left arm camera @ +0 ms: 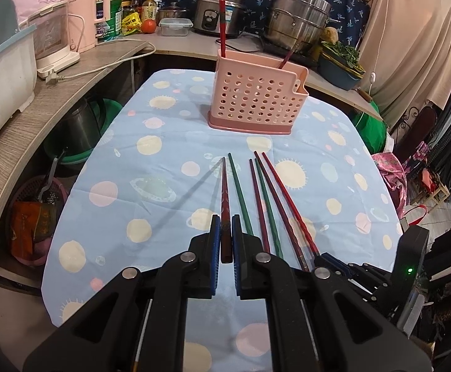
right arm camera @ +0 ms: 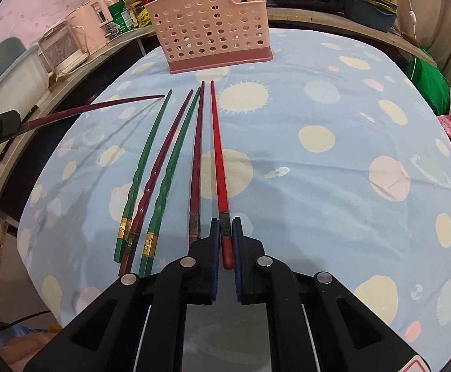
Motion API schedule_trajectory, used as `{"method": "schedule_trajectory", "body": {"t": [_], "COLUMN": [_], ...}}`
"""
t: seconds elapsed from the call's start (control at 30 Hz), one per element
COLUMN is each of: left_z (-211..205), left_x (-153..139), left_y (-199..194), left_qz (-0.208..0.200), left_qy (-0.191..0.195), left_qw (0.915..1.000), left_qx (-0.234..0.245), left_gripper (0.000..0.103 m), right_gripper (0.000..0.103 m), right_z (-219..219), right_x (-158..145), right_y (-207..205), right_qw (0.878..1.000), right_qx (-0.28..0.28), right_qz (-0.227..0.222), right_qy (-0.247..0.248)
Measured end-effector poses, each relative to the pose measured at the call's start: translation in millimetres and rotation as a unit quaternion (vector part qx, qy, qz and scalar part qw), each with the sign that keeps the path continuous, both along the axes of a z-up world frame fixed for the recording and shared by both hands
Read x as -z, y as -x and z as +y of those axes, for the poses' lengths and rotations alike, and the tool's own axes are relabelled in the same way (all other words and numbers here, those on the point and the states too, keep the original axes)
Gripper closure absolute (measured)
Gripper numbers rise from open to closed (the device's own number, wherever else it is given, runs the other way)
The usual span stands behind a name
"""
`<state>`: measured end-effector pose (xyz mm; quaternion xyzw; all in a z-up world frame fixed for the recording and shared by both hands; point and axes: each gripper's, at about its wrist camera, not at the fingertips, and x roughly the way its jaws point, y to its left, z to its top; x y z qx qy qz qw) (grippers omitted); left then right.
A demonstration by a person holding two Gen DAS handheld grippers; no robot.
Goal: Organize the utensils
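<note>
My left gripper [left arm camera: 225, 232] is shut on a dark red chopstick [left arm camera: 224, 204] and holds it lifted above the table; it also shows in the right wrist view [right arm camera: 95, 108]. My right gripper [right arm camera: 225, 232] is shut on the thick end of a bright red chopstick [right arm camera: 217, 155] whose tip rests on the cloth. Several more chopsticks lie side by side: two green [right arm camera: 151, 161], two dark red [right arm camera: 196, 155]. A pink perforated utensil holder [left arm camera: 254, 99] stands at the far end of the table, with two red chopsticks [left arm camera: 222, 28] upright in it. It also shows in the right wrist view [right arm camera: 213, 28].
The table wears a light blue cloth with pale dots [left arm camera: 163, 155]. A curved counter [left arm camera: 70, 71] behind and to the left carries a pink kettle, bottles, a rice cooker [left arm camera: 219, 9] and a steel pot [left arm camera: 299, 12]. Bins and a basket sit under the counter at left.
</note>
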<state>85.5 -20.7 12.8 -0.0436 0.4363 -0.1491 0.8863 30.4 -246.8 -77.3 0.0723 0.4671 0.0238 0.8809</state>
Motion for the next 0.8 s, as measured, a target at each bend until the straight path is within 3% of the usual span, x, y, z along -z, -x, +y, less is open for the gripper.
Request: {"method": "schedule_trajectory", "body": {"t": [0.4, 0.8], "left_z": [8, -1], "left_x": [-42, -101], "left_y": [-14, -63], "left_qz": [-0.051, -0.108], "left_qy": [0.012, 0.031], "left_qw": [0.9986, 0.9937], "left_qx": [-0.008, -0.009], "left_gripper": [0.096, 0.096], "right_gripper": [0.096, 0.096], "right_z": [-26, -46], "right_x": [-99, -173], "right_y": [-7, -55], "right_qw": [0.993, 0.981], "right_qx": [0.021, 0.028], "right_qz": [-0.114, -0.189], "right_qy": [-0.02, -0.042]}}
